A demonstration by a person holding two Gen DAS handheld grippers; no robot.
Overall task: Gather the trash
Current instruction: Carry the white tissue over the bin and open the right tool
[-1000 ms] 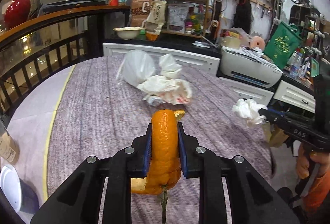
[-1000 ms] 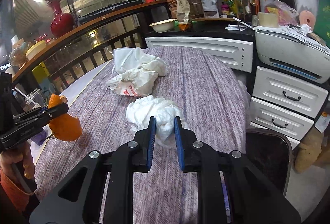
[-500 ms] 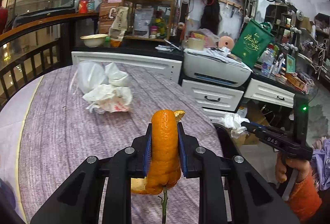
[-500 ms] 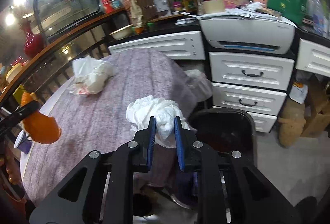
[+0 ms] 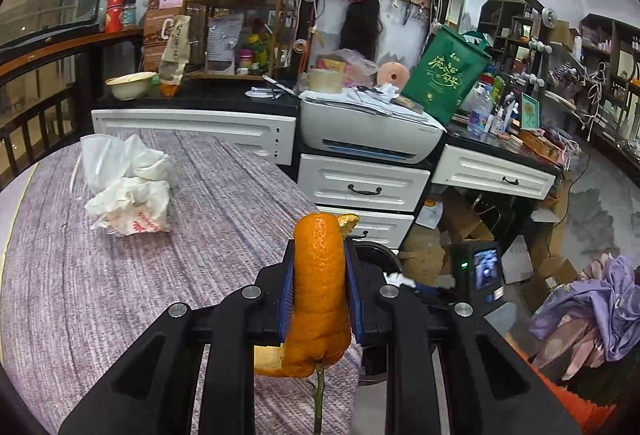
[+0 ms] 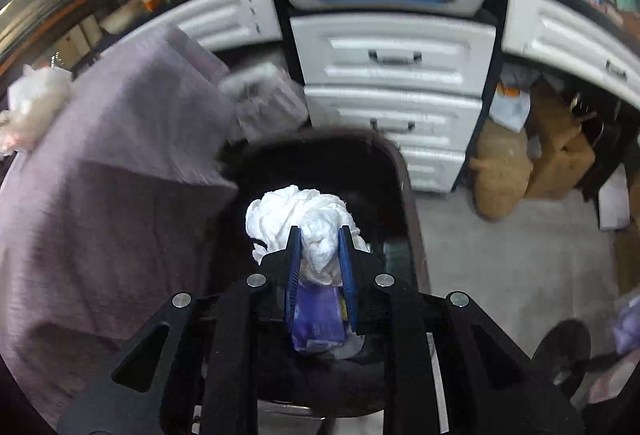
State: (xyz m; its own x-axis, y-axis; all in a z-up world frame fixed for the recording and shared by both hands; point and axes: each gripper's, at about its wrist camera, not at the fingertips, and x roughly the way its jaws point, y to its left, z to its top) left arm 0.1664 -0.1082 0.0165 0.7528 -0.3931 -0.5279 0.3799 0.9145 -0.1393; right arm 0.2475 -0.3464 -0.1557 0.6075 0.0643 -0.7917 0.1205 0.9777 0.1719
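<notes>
My left gripper [image 5: 319, 251] is shut on an orange peel [image 5: 319, 287] with a green stem, held above the near edge of the purple-clothed table [image 5: 120, 275]. My right gripper [image 6: 319, 231] is shut on a crumpled white tissue [image 6: 304, 219] and holds it over the open dark trash bin [image 6: 404, 195] beside the table. A purple wrapper [image 6: 316, 319] lies inside the bin. More trash, a white face mask [image 5: 102, 159] and crumpled white bags [image 5: 132, 203], lies on the table at the far left. The bin's rim [image 5: 372, 249] shows just behind the peel.
White drawers [image 5: 364, 187] and a printer [image 5: 368, 131] stand behind the bin. Cardboard boxes and a sack [image 6: 500, 171] crowd the floor to the right. The tablecloth [image 6: 100, 195] hangs down on the left of the bin. The right gripper's body [image 5: 476, 271] shows low right in the left wrist view.
My right gripper has swung off the table and down over the trash bin with the tissue. My left gripper has turned right toward the table edge, still holding the peel.
</notes>
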